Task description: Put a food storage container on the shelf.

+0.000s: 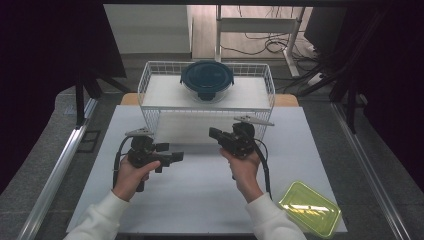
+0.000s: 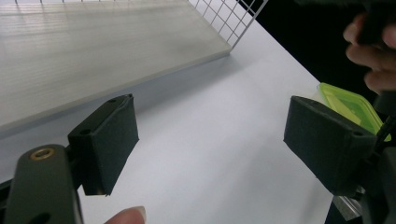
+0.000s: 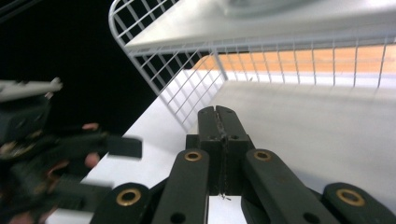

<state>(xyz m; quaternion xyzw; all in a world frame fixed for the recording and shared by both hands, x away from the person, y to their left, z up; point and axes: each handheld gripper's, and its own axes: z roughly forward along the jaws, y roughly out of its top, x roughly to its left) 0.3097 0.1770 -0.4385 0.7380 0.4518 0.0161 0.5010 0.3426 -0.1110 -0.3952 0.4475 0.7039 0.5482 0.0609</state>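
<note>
- Left gripper (image 1: 176, 156): jaws spread wide with only bare white table (image 2: 219, 154) between the pads.
- Right gripper (image 1: 214, 133): jaws pressed together, gripping nothing.
- Wire rack (image 1: 150, 107) stands just ahead of both jaw pairs; its lower shelf board (image 3: 317, 116) lies right beyond the right tips.
- Round glass container (image 1: 207, 82) with dark lid sits on the rack's upper shelf, above and beyond the jaws.
- Green lid (image 1: 309, 207) lies flat on the table, behind the right gripper, well apart.
</note>
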